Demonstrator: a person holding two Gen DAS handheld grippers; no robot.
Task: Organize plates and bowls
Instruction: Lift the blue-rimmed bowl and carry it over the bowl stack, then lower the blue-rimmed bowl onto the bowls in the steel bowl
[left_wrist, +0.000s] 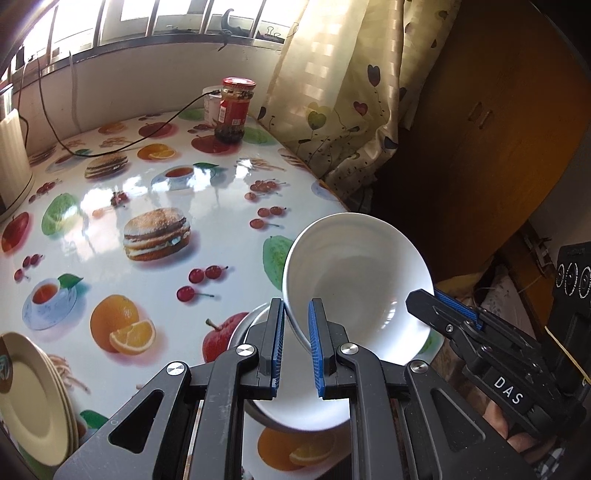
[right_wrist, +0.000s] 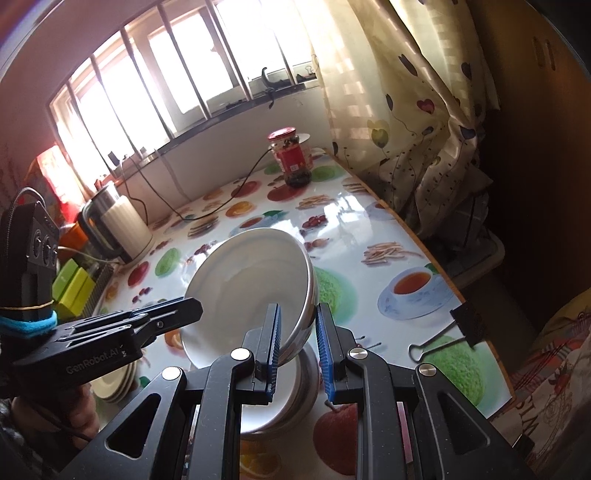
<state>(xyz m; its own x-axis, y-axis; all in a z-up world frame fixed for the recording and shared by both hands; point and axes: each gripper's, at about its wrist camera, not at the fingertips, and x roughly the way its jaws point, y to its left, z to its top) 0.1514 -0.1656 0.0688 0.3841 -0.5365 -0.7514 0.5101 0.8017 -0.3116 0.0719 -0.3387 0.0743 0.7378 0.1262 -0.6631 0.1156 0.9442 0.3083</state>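
Jaws on both grippers are narrowed onto the rim of one white bowl: the left gripper (left_wrist: 296, 345) pinches the near-left edge, the right gripper (right_wrist: 297, 350) clamps the opposite wall, one pad inside and one outside, so the white bowl (left_wrist: 356, 288) hangs tilted between them with its mouth turned toward the window. From largest to smallest, the table (left_wrist: 155, 206) under its glossy fruit-and-burger cloth takes up most of both views and is largely bare in the middle. At its near-left edge a stack of cream plates (left_wrist: 33, 398) stands already gathered, which suggests the plate half of the job is well advanced. Directly beneath the carried bowl sits another white bowl (left_wrist: 306, 413), seemingly on a shallow dish, and from the right wrist view it may be more than one nested together; the exact count cannot be told. The held bowl appears raised off this pile, though whether their walls touch is hidden behind the grippers. Judging from this, the bowls are being stacked and this one has yet to be lowered squarely into place. Further back, a red-lidded jar (left_wrist: 232, 110) near the curtain, a white kettle (right_wrist: 122, 225) and a binder clip (right_wrist: 447, 336) on the table's right edge take no part in the task.
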